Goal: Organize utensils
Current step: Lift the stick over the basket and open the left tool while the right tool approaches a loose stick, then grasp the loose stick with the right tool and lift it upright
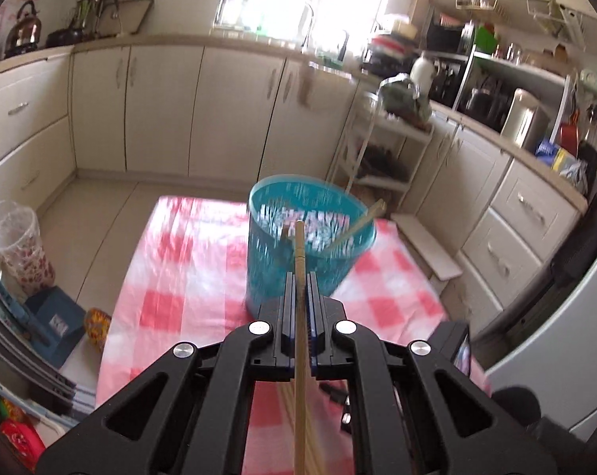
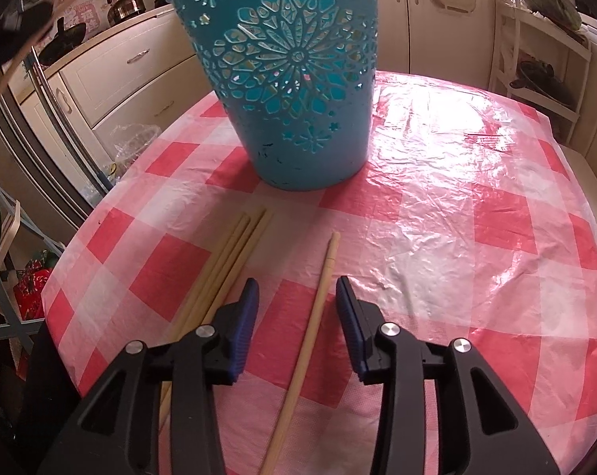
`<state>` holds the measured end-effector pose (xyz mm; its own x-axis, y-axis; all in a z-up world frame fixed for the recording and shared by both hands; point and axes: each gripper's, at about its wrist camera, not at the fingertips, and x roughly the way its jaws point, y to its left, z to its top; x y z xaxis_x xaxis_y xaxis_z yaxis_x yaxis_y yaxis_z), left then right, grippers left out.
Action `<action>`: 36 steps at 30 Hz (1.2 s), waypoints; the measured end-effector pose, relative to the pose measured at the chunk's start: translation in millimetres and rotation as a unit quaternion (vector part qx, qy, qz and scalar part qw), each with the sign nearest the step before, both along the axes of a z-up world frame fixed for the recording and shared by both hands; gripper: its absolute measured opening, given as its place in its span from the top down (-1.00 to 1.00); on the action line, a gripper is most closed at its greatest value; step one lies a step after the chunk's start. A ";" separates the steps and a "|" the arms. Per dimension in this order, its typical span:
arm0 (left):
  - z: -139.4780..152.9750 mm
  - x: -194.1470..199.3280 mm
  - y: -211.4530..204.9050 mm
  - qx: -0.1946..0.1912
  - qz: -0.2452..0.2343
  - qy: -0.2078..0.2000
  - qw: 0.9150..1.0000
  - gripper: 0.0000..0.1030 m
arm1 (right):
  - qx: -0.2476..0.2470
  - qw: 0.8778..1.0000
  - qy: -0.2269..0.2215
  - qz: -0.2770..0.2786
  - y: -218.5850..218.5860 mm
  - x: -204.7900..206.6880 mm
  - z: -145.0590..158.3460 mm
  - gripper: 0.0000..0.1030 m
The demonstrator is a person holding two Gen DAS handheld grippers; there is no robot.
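While the left hand-held gripper [image 1: 299, 277] clamps one wooden chopstick [image 1: 299, 316] pointing at the teal basket [image 1: 310, 237], the right hand-held gripper [image 2: 297, 293] stands open over a lone chopstick [image 2: 316, 308] on the checkered bench [image 2: 456, 237]. Three more chopsticks [image 2: 231, 261] lie at its ten o'clock, the basket at twelve.

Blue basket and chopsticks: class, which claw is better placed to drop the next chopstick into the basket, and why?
Left. The left claw is already shut on a chopstick aimed toward the blue basket. The right claw is open, merely straddling a loose chopstick on the tablecloth.
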<state>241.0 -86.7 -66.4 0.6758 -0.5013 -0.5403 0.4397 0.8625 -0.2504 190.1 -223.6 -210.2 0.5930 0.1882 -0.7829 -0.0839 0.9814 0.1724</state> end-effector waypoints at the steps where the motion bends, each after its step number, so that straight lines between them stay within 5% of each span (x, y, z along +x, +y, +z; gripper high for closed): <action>1: 7.9 3.0 -1.6 -0.006 0.004 -0.009 1.000 0.91 | -0.001 1.000 0.000 0.001 1.1 -0.2 0.0 0.18; 10: 69.3 53.6 -43.2 -0.042 0.055 -0.105 0.992 0.91 | -0.004 1.000 -0.002 0.006 5.0 -1.8 0.0 0.11; 18: 77.1 102.5 -59.0 -0.092 0.131 -0.149 0.976 0.91 | 0.000 1.000 -0.003 0.011 6.1 -1.4 0.2 0.03; 25: 37.5 114.1 -72.5 -0.068 0.127 -0.132 0.981 0.91 | 0.016 1.000 -0.001 0.010 3.0 0.0 0.3 0.02; 32: 13.0 106.0 -86.3 0.004 0.098 -0.112 0.989 0.89 | 0.020 1.000 -0.001 0.013 1.1 0.4 0.7 -0.02; 35: 11.2 95.0 -80.1 0.025 0.098 -0.109 0.989 0.61 | 0.027 1.000 0.000 0.014 -0.5 0.4 0.9 -0.02; 36: 12.9 90.0 -73.9 0.026 0.104 -0.110 0.988 0.31 | 0.030 0.999 0.001 0.014 -1.5 0.4 0.8 -0.02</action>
<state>331.0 -160.6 -53.5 0.8656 -0.3150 -0.3892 0.2905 0.9491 -0.1220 190.5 -225.1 -209.4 0.5856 0.2518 -0.7705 -0.1103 0.9664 0.2320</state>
